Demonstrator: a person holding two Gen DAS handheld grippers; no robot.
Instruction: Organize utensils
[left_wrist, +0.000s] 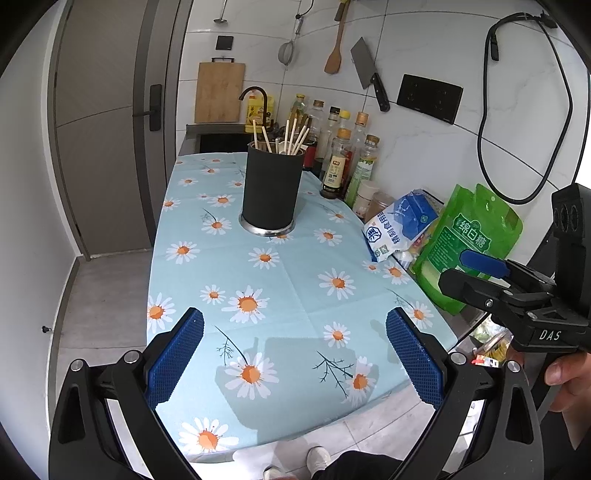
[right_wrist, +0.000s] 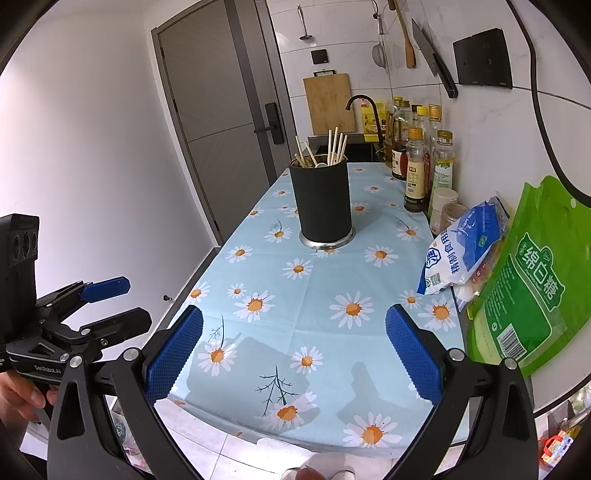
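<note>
Your left gripper (left_wrist: 294, 354) and right gripper (right_wrist: 294, 352) both hover with jaws wide and empty over the near end of the daisy-cloth desk (left_wrist: 295, 288). The black utensil holder (left_wrist: 272, 188), chopsticks (left_wrist: 295, 134) inside, stands upright mid-desk.

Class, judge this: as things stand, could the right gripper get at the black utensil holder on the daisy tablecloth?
Probably yes: the right gripper is open, and only bare tablecloth lies between it and the utensil holder.
</note>
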